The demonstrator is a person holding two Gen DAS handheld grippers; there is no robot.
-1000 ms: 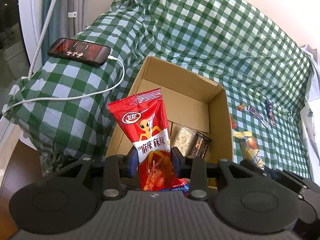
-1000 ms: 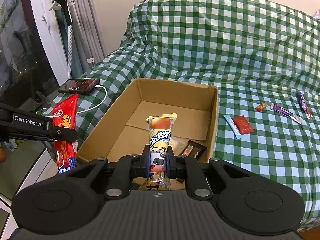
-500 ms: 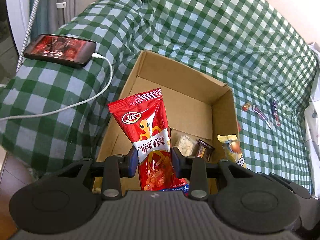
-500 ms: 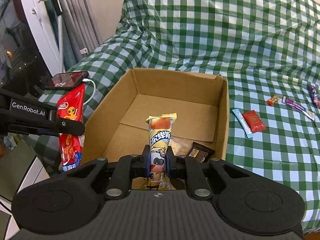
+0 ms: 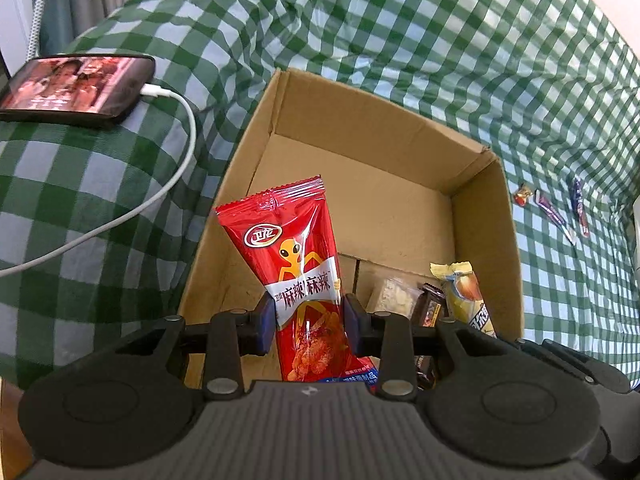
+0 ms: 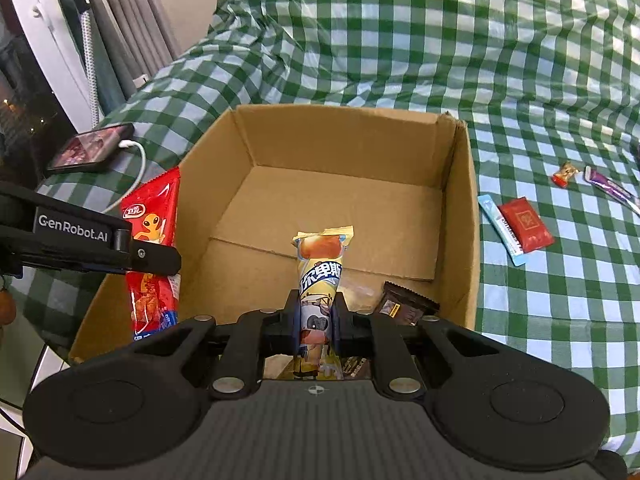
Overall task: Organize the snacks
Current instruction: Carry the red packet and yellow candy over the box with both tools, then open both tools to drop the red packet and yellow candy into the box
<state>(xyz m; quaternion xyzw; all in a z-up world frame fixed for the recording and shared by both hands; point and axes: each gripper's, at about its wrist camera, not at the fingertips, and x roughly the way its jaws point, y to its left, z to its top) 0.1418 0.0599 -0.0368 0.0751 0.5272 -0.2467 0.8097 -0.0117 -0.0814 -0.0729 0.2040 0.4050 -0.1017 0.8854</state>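
My left gripper (image 5: 307, 322) is shut on a red snack packet (image 5: 294, 256) and holds it upright over the near left part of an open cardboard box (image 5: 256, 120). The packet (image 6: 154, 248) and box (image 6: 466, 216) also show in the right wrist view. My right gripper (image 6: 316, 320) is shut on a yellow snack packet (image 6: 322, 268), upright over the box's near side; it shows in the left wrist view (image 5: 466, 296) too. A pale packet (image 5: 392, 298) and a dark brown packet (image 6: 404, 304) lie in the box.
The box sits on a green checked cover (image 6: 400, 40). A phone (image 5: 76, 88) on a white cable (image 5: 176, 176) lies left of the box. Loose snacks lie right of it: a red packet (image 6: 526, 228), a blue stick (image 6: 500, 228), a small candy (image 6: 564, 172), purple sticks (image 6: 612, 190).
Both grippers have moved forward and closer to the box with their packets still held. The box now fills more of both views.
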